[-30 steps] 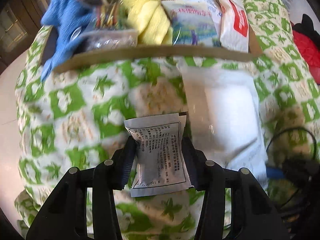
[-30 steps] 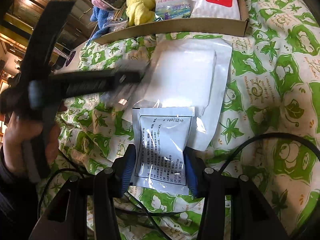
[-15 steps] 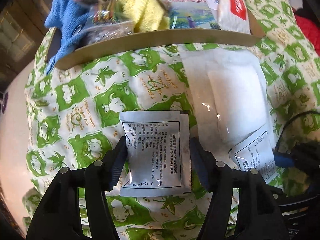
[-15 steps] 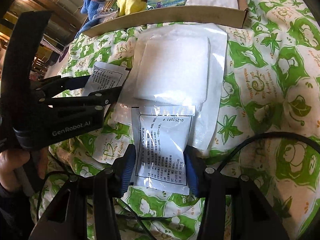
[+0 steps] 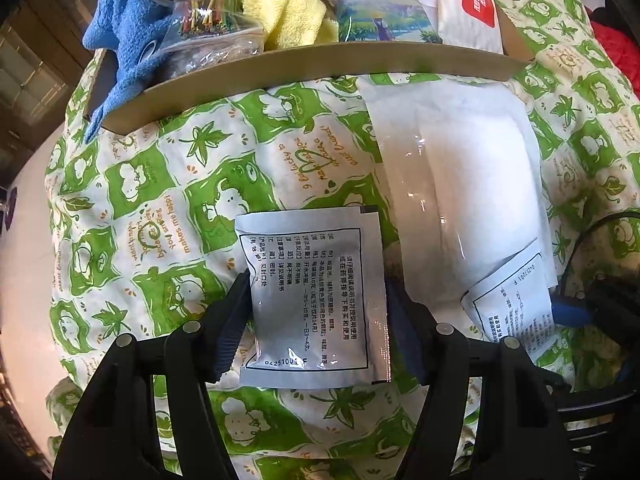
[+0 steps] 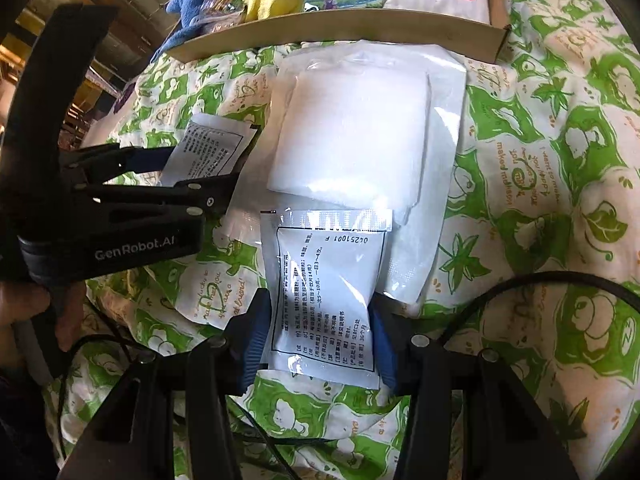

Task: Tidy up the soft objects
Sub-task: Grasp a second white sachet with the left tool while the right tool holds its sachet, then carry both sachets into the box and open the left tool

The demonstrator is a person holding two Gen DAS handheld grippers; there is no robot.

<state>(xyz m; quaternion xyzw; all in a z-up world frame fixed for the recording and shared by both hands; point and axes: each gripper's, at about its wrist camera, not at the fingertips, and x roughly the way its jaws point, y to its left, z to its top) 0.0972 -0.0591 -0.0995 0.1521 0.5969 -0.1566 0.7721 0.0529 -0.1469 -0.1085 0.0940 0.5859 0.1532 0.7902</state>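
**Two sachets, two grippers, one quilted cloth**

Over the green-and-white patterned cloth (image 5: 160, 208), the left gripper (image 5: 316, 312) points steeply down with a small printed sachet (image 5: 312, 296) lying flat between its fingers. Its jaws have just been opening: the right finger stands clear of the sachet's edge, the left one sits at or just over the other edge, and the packet rests on the cloth rather than hanging in a grip.

In the lower middle of the right wrist view, the right gripper (image 6: 320, 328) has its blue pads pressed against both long edges of a second sachet (image 6: 326, 296), which bows slightly between them. The upper end of that sachet overlaps the lower edge of a large clear pouch with a white pad (image 6: 360, 132), lying flat in the centre of the frame.

At the left of that view a hand (image 6: 36, 320) holds the left gripper, its sachet just beside the pouch.

Along the top of both views runs a shallow cardboard tray (image 5: 320, 68), holding a blue towel (image 5: 128, 40), a yellow towel (image 5: 280, 8), a bag of coloured sticks (image 5: 208, 28), a picture-printed packet (image 5: 380, 12) and a white pack with a red label (image 5: 472, 4). A black cable (image 6: 540, 280) curls over the cloth at lower right.
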